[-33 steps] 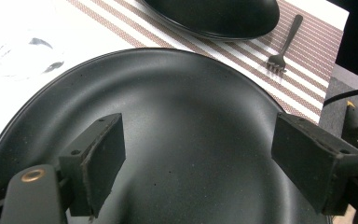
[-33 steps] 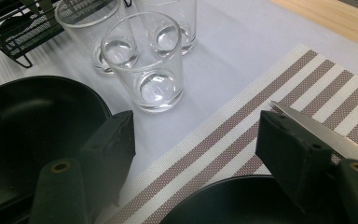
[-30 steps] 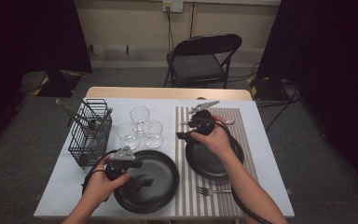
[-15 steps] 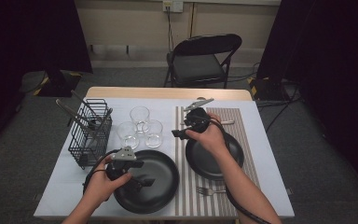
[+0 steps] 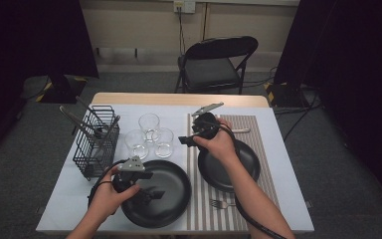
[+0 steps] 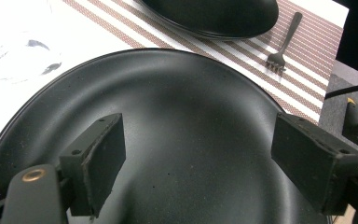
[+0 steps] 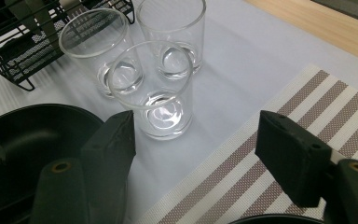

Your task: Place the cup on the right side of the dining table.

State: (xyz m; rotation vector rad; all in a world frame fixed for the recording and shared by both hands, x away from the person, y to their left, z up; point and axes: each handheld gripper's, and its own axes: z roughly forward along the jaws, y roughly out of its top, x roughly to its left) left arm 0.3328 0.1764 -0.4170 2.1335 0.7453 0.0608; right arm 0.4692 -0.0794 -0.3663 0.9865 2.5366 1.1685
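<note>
Right now the right gripper (image 5: 185, 141) is pointed at the nearest glass (image 7: 161, 88), one of three glasses standing close together on the white cloth between the wire basket (image 5: 95, 144) and the striped mat (image 5: 258, 130). Its jaws stand wide apart w/ nothing between them, and the glass is ahead of the tips, not yet inside the gap.

Risks, as I judge them: the three glasses are packed tight, so a jaw going in beside the near one could bump the glass behind (image 7: 173, 28) or the left one (image 7: 98, 46) & tip it. Clear, smooth glass may also slip if pinched high near the rim or off-centre. The big black plate (image 5: 156, 191) sits just beside the glasses, so a low approach could clip its edge.

Pose: right hand (image 5: 220, 144) is over the far edge of the second black plate (image 5: 238, 164) on the mat, gripper aimed leftward & slightly down toward the glasses. Left hand (image 5: 110, 191) holds the left gripper (image 5: 150, 195) low over the big plate, jaws wide apart, empty, hovering above the plate's surface; can't tell if touching. A fork (image 6: 282, 44) lies on the mat near the table's front edge.
</note>
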